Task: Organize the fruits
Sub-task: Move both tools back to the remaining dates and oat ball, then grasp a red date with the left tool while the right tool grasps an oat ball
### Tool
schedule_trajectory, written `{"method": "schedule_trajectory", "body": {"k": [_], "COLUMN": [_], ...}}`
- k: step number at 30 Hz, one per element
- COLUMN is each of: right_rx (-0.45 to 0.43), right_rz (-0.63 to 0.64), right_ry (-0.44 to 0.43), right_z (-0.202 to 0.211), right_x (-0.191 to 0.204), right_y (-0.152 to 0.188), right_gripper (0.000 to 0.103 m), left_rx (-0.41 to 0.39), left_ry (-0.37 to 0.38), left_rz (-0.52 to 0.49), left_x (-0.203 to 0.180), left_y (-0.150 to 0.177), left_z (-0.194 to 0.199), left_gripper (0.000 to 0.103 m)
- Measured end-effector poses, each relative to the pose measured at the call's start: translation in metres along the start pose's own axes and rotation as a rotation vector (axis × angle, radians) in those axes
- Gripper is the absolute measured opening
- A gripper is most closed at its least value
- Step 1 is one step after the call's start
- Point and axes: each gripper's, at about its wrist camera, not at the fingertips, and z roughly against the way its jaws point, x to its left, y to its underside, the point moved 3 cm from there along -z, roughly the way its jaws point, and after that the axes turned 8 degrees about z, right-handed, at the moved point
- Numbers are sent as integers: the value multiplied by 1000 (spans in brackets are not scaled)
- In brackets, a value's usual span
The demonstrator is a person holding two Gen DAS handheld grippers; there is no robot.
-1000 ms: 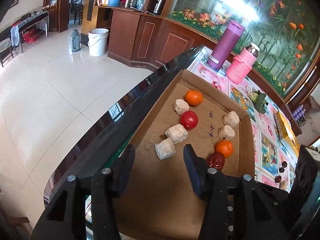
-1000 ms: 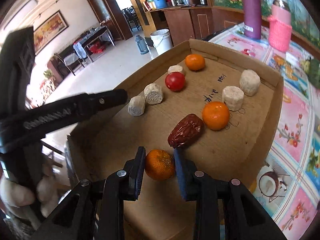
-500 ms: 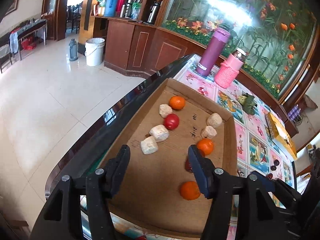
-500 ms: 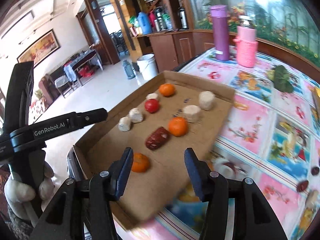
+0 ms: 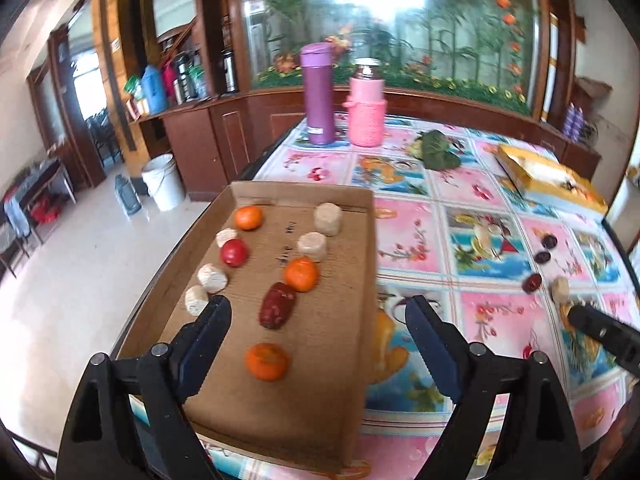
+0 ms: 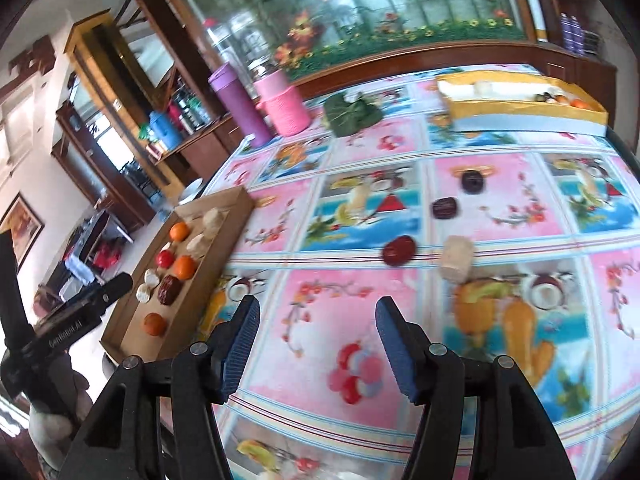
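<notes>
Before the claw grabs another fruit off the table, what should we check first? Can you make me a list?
1. Right claw open and holding nothing: ok, its fingers are spread with only tablecloth between them.
2. Left claw out of the way: ok, it is open above the cardboard tray and holds nothing.
3. Loose fruit to pick: ok, a red date, two darker dates and a pale round piece lie on the tablecloth.
4. Room in the tray: ok, bare cardboard shows near the closest orange.
5. Date sitting steady: cannot tell, the picture is blurred.
</notes>
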Motion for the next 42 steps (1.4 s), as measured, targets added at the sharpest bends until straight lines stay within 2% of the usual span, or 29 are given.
{"method": "schedule_trajectory", "body": {"k": [7,12,19,22,26,27,29,32,37,38,39,42], "right_rx": [-34,-55,-32,-13,16,29,59,100,139,144,147,132], "right_rz": [-43,-64,-35,-52,-17,2,41,69,83,87,88,71], "right_ry": [27,56,247,255,218,208,196,188,182,187,192,188], "right_z": [19,32,63,67,48,39,18,-15,-45,-48,-51,-51], "right_x": [-31,-54,-112,-129,-120,-114,-103,-88,-80,-80,-81,-87], "right_y": [10,14,15,11,-1,-5,-12,-15,-17,-16,-15,-15], "right_gripper": [65,65,65,65,63,57,52,51,51,49,35,35], "left_rx": [15,60,127,165,190,192,189,182,198,203,213,233], "left_ry": [19,68,120,160,181,184,188,192,235,245,261,299], "left_rz": [-74,-42,-17,-26,-57,-64,-72,-75,-76,-80,-83,-97], "left_x": [-32,-33,-39,-51,-68,-70,-72,-70,-76,-80,-85,-100], "left_y": [8,12,22,28,36,37,38,36,30,30,29,27], "left_z": [4,2,-14,-22,-28,-28,-27,-26,-34,-36,-40,-48], "left_gripper": [88,88,88,88,88,88,88,88,88,88,88,88]}}
